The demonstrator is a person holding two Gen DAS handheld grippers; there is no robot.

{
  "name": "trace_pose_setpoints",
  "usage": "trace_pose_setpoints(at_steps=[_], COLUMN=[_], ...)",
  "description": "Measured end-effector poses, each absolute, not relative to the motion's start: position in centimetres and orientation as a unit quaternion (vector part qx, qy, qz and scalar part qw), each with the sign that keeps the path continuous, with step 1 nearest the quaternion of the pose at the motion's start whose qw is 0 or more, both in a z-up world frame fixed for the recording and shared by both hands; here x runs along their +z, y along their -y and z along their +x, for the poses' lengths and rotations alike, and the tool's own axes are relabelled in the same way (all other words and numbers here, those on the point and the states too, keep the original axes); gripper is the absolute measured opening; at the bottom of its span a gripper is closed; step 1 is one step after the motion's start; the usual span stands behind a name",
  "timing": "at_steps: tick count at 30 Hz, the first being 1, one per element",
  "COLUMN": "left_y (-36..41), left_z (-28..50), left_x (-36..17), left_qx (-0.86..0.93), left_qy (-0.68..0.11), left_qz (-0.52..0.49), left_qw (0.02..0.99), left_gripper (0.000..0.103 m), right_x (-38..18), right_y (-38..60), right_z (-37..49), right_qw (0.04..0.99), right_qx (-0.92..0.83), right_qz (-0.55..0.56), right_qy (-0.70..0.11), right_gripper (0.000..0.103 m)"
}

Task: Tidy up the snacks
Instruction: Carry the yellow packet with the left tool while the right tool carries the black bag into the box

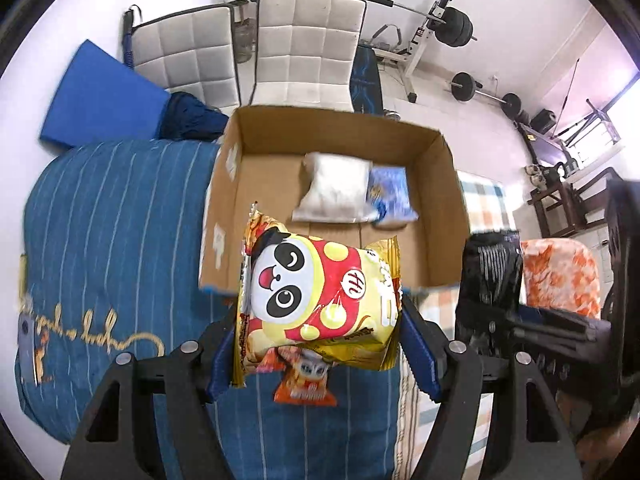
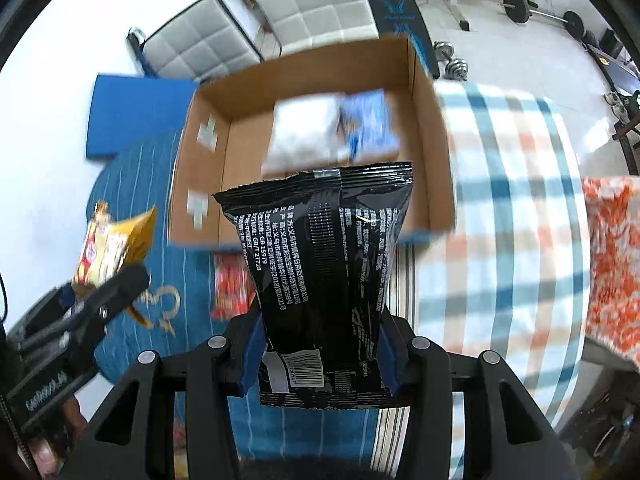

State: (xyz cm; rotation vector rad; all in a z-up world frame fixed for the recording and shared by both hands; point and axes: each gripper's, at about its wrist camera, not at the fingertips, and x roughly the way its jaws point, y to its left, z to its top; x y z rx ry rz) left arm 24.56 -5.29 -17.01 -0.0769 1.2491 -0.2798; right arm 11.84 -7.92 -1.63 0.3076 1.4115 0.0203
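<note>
My left gripper point(image 1: 320, 344) is shut on a yellow and red panda snack bag point(image 1: 320, 292), held in the air just before the near wall of an open cardboard box point(image 1: 436, 184). My right gripper point(image 2: 320, 344) is shut on a black snack bag point(image 2: 324, 264), also lifted in front of the same cardboard box point(image 2: 424, 128). Inside the box lie a white bag point(image 1: 336, 188) and a blue bag point(image 1: 392, 194), side by side. An orange snack pack point(image 1: 306, 384) lies on the bed under the left gripper. The right gripper with its black bag point(image 1: 492, 276) shows at the right of the left wrist view.
The box rests on a bed with a blue striped quilt point(image 1: 120, 240) and a plaid sheet point(image 2: 512, 208). A red snack pack point(image 2: 230, 288) lies on the quilt. Two white padded chairs point(image 1: 304, 52) and weight equipment point(image 1: 452, 28) stand beyond. An orange patterned pillow point(image 1: 560, 276) lies at right.
</note>
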Motion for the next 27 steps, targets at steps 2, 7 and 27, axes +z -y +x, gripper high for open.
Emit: trace_pose_setpoints(at_steps=[2, 7, 27], left_y=[5.4, 5.4, 7.8], left_z=[27.0, 32.3, 46.4], left_x=[-17.4, -19.7, -33.3], left_qx=[-0.133, -0.135, -0.075], left_qy=[-0.589, -0.609, -0.685], left_qz=[-0.038, -0.052, 0.017], left_qw=[0.796, 0.78, 0.725], left_gripper=[0.069, 0.069, 0.07], right_x=[-1.6, -4.1, -21.1], right_y=[8.5, 9.4, 8.8], right_z=[14.5, 20.1, 26.9], right_qw=[0.754, 0.749, 0.658], right_qx=[0.002, -0.023, -0.077], right_qz=[0.14, 0.13, 0.08], right_qy=[-0.642, -0.649, -0.745], right_gripper=[0.05, 0.049, 0.05])
